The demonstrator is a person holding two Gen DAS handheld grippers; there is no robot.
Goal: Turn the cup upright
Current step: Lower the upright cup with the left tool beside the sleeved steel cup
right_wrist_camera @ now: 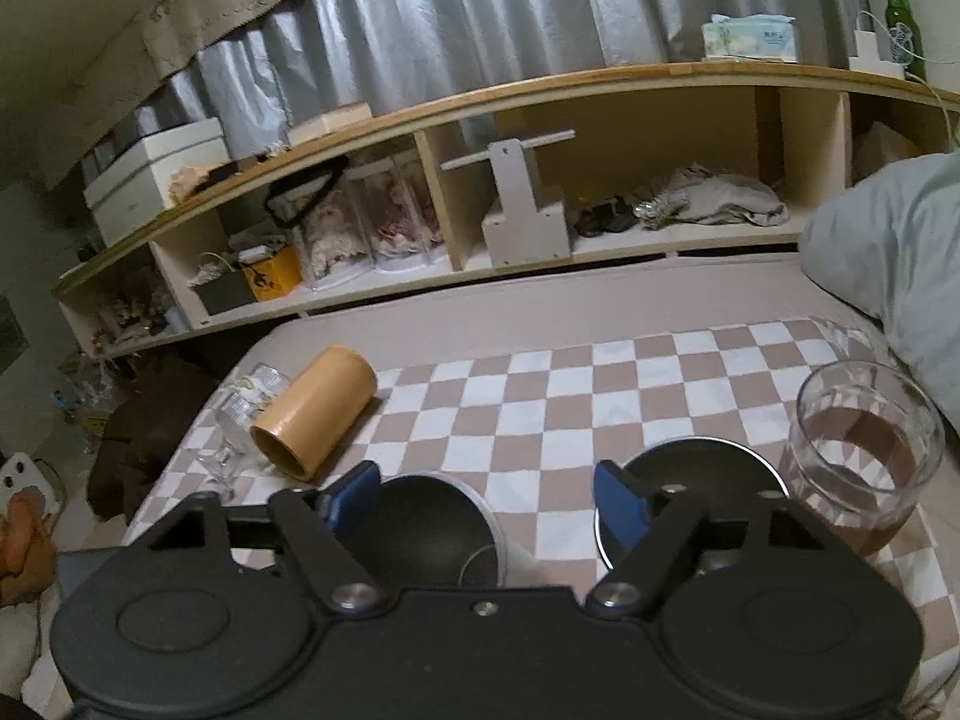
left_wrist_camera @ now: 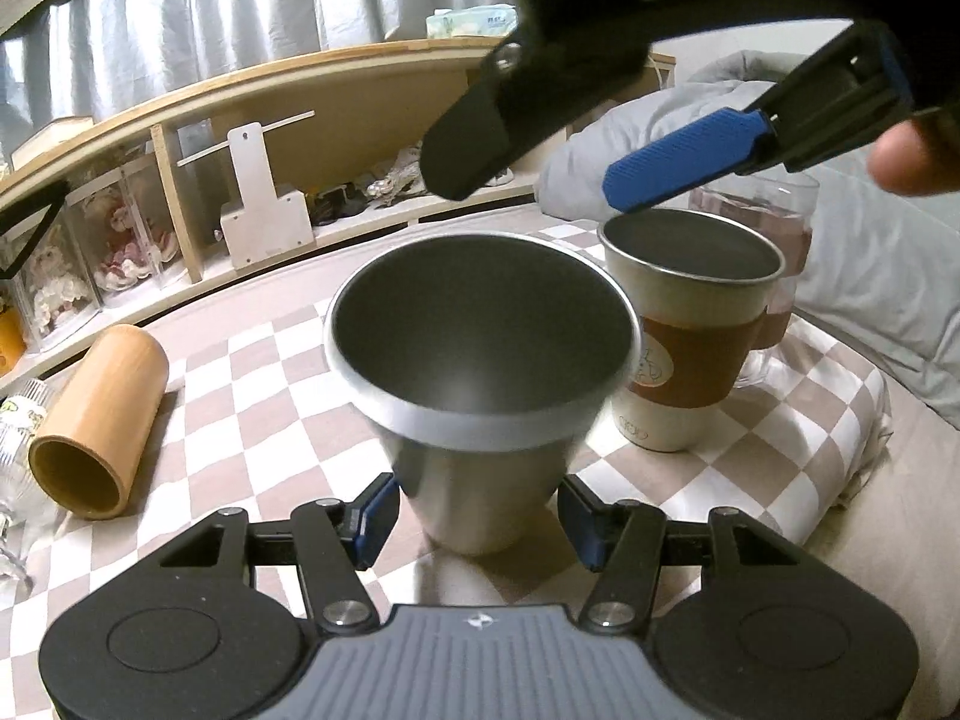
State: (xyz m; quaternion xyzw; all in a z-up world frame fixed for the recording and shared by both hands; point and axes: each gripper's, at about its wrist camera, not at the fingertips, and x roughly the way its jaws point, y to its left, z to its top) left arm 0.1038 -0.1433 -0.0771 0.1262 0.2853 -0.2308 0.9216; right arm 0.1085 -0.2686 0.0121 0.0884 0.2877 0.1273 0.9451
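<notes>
A steel cup (left_wrist_camera: pixel 480 372) stands upright on the checkered cloth (left_wrist_camera: pixel 252 396), mouth up, between the fingers of my left gripper (left_wrist_camera: pixel 477 519). The blue pads sit on either side of its lower wall with small gaps, so the left gripper is open. My right gripper (left_wrist_camera: pixel 540 162) hovers above and behind the cup, open and empty, with one blue pad (left_wrist_camera: pixel 678 159) over the second cup. In the right wrist view the right gripper (right_wrist_camera: pixel 486 501) looks down on the steel cup's rim (right_wrist_camera: pixel 432 534).
A steel cup with a brown sleeve (left_wrist_camera: pixel 690 324) stands upright at right, a glass tumbler (right_wrist_camera: pixel 864 456) behind it. A bamboo cup (left_wrist_camera: pixel 99 426) lies on its side at left beside a clear glass (right_wrist_camera: pixel 231 420). A shelf (right_wrist_camera: pixel 540 96) and grey pillow (left_wrist_camera: pixel 870 276) lie beyond.
</notes>
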